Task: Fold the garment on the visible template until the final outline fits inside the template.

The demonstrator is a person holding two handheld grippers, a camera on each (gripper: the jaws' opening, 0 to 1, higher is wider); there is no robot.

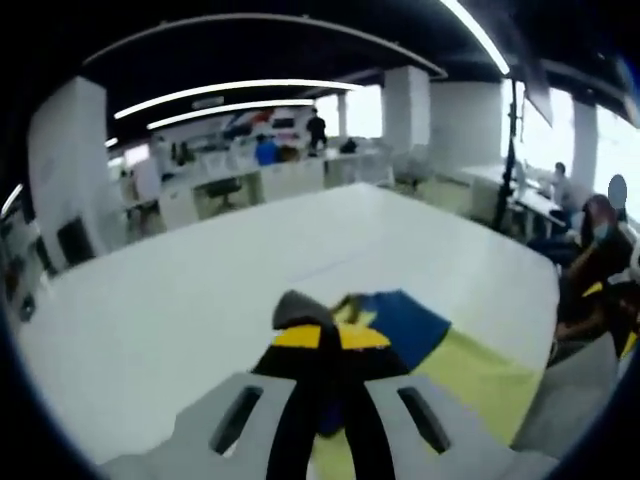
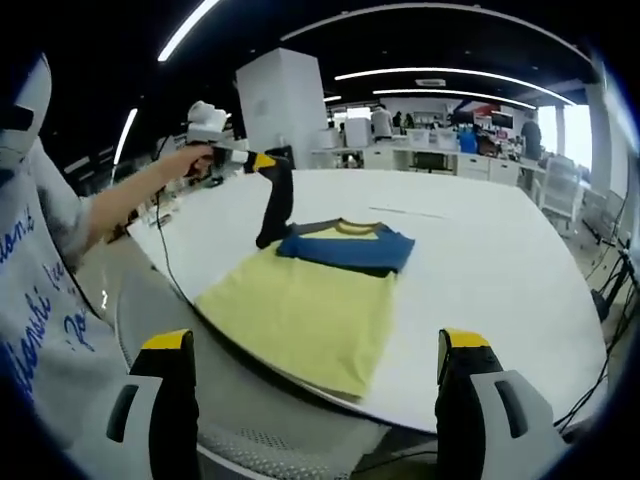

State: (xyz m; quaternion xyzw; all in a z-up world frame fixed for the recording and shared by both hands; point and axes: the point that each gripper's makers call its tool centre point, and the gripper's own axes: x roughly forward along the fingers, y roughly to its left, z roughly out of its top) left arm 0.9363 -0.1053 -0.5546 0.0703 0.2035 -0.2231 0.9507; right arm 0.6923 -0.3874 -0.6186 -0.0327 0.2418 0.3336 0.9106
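Observation:
The garment is a T-shirt with a yellow body point(image 2: 305, 310), a blue chest band point(image 2: 350, 250) and dark sleeves. It lies on the white table point(image 2: 480, 260), and its hem hangs over the near edge. My left gripper point(image 2: 262, 162), held in a hand, is shut on one dark sleeve point(image 2: 275, 212) and lifts it above the shirt. In the left gripper view its jaws point(image 1: 330, 336) are pinched together on the dark sleeve cloth point(image 1: 298, 308), with the blue band point(image 1: 405, 325) and yellow body point(image 1: 480, 375) beyond. My right gripper point(image 2: 315, 345) hangs open in front of the table edge, holding nothing.
A person's arm and grey printed shirt point(image 2: 40, 290) are at the left. A grey chair point(image 2: 250, 445) sits below the table edge. A seated person point(image 1: 598, 245) and a dark stand point(image 1: 511, 140) are beside the table. Desks and people are far behind.

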